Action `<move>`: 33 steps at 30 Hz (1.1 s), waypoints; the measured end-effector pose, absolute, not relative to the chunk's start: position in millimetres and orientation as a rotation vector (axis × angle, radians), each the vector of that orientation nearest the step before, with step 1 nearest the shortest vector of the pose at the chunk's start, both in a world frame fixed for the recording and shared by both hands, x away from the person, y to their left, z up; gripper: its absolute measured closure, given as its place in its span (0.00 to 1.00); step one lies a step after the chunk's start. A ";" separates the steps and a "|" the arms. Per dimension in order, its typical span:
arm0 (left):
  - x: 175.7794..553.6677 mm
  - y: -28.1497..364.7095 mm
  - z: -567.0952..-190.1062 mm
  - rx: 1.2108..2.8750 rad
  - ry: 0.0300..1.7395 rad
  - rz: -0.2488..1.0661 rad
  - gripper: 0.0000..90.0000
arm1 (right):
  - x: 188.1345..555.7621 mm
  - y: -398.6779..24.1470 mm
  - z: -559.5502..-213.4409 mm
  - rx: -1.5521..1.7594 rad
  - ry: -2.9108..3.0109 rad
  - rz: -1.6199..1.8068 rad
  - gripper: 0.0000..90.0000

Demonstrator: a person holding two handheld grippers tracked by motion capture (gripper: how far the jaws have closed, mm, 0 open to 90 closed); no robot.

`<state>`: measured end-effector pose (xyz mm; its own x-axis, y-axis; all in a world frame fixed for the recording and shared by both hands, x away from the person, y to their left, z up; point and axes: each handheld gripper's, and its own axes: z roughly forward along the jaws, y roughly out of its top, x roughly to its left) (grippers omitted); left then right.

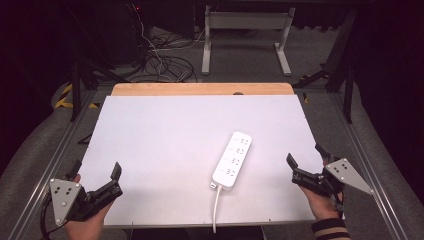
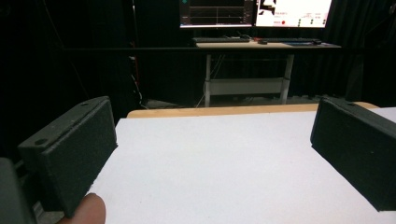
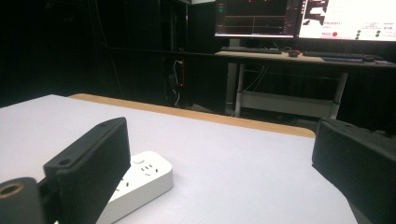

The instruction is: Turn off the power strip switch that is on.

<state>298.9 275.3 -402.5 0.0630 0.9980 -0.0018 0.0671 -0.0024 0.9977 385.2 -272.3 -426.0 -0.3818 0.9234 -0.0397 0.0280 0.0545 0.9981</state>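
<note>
Two grippers, left (image 1: pixel 95 172) and right (image 1: pixel 306 160), are idling at the near corners of the white bench (image 1: pixel 165 130), fingers spread and empty. The power strip (image 1: pixel 232 159) is lying nearer the right; I am judging the reach toward it comes next.

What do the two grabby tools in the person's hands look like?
Each tool, left and right, is black, with two flat, blocky, rough-faced jaws and a grey three-cornered plate dotted with small holes on top. A black cable trails from the left one. A striped dark-and-tan cuff sits at the right wrist.
</note>
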 end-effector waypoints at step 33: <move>299.0 275.4 -402.7 1.295 1.204 1.128 0.02 | 379.0 -271.5 -423.4 0.898 1.580 1.445 0.53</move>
